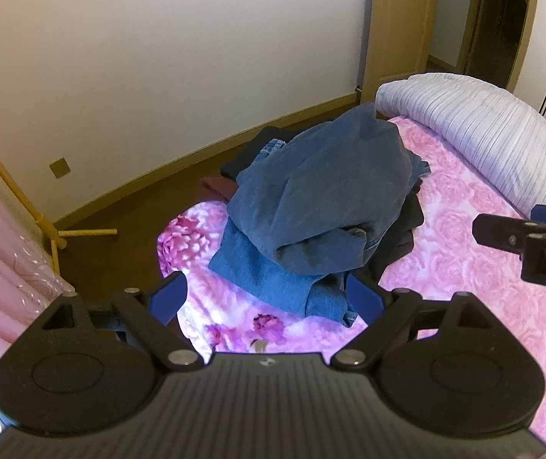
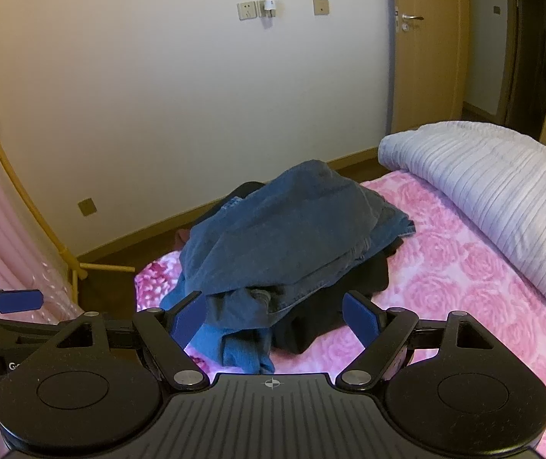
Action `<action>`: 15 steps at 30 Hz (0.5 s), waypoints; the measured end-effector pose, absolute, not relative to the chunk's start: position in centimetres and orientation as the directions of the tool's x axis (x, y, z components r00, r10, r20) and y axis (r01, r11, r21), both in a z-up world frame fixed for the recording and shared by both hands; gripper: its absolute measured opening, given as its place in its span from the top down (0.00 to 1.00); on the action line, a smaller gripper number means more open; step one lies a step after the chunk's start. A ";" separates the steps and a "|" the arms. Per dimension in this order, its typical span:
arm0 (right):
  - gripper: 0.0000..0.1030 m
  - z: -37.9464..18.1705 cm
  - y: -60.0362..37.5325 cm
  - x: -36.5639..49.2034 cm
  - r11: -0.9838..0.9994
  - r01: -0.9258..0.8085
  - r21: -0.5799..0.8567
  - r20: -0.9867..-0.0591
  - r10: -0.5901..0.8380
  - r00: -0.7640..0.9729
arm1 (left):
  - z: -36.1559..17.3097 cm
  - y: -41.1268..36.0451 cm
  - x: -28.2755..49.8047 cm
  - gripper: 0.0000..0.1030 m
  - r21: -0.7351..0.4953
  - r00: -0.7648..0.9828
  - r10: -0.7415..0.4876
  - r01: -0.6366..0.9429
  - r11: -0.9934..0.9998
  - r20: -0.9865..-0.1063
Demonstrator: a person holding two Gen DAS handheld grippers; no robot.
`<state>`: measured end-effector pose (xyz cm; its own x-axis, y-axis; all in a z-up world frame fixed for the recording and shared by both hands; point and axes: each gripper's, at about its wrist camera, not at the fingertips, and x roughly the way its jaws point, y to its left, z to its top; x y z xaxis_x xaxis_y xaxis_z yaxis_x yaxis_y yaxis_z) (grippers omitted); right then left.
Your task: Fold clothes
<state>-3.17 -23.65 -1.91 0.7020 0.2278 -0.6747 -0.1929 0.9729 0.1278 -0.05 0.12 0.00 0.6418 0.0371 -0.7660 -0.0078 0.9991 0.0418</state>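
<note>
Listing from the left edge: pink curtain (image 1: 1, 244), with a yellow wooden coat stand (image 2: 8, 176) in front of it, its foot on the brown floor (image 1: 127, 222).

Left gripper (image 1: 267, 300): jaws spread wide, nothing between them. Its blue-padded fingers (image 1: 167, 300) hang above the near corner of the bed, one on each side of the lower edge of the clothes; whether the right pad touches the denim cannot be told. In the right wrist view the same tool enters from the left, one blue pad (image 2: 18, 301) seen, clear of the heap.

Pile of clothes (image 1: 318, 210): loose, unfolded, heaped on the pink floral bedspread (image 1: 464, 252) at the corner of the bed nearest the wall. Top item a large dusty-blue denim garment (image 2: 284, 241), draped over brighter blue jeans (image 1: 269, 275); black garments (image 2: 334, 306) lie beneath and to the right, a dark red piece (image 1: 217, 187) at the far left edge.

Right gripper (image 2: 274, 317): jaws likewise wide apart and empty, fingers framing the near side of the heap, just short of it.

Rolled white ribbed duvet (image 2: 494, 187): along the far right of the bed, apart from the clothes. Wooden door (image 2: 426, 49) beyond.
</note>
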 end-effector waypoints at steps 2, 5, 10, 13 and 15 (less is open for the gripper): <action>0.21 -2.0 -23.6 -3.3 0.973 -0.194 0.126 -0.677 0.228 0.699 | 0.0 0.4 -0.2 0.14 0.026 0.642 0.026 -0.010 1.000 -0.766; 0.21 -2.2 -23.5 -3.4 0.973 -0.197 0.124 -0.682 0.228 0.695 | 0.0 0.9 -0.4 0.14 0.002 0.643 0.009 -0.012 1.000 -0.766; 0.21 -2.6 -23.3 -3.6 0.972 -0.200 0.121 -0.688 0.228 0.689 | -0.4 1.2 -0.6 0.14 0.004 0.636 0.013 -0.015 1.000 -0.772; 0.21 -2.7 -23.3 -3.8 0.972 -0.202 0.119 -0.692 0.227 0.685 | -0.3 1.1 -0.8 0.14 0.020 0.625 0.028 -0.021 1.000 -0.780; 0.21 -2.9 -23.2 -3.8 0.972 -0.204 0.118 -0.695 0.227 0.682 | -0.2 0.8 -0.8 0.14 0.026 0.623 0.035 -0.024 0.999 -0.782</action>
<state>-3.85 -23.19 -2.87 0.6822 0.2274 -0.6949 -0.2039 0.9719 0.1179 -0.81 0.81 -0.25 0.6229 0.0351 -0.7815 -0.0236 0.9994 0.0260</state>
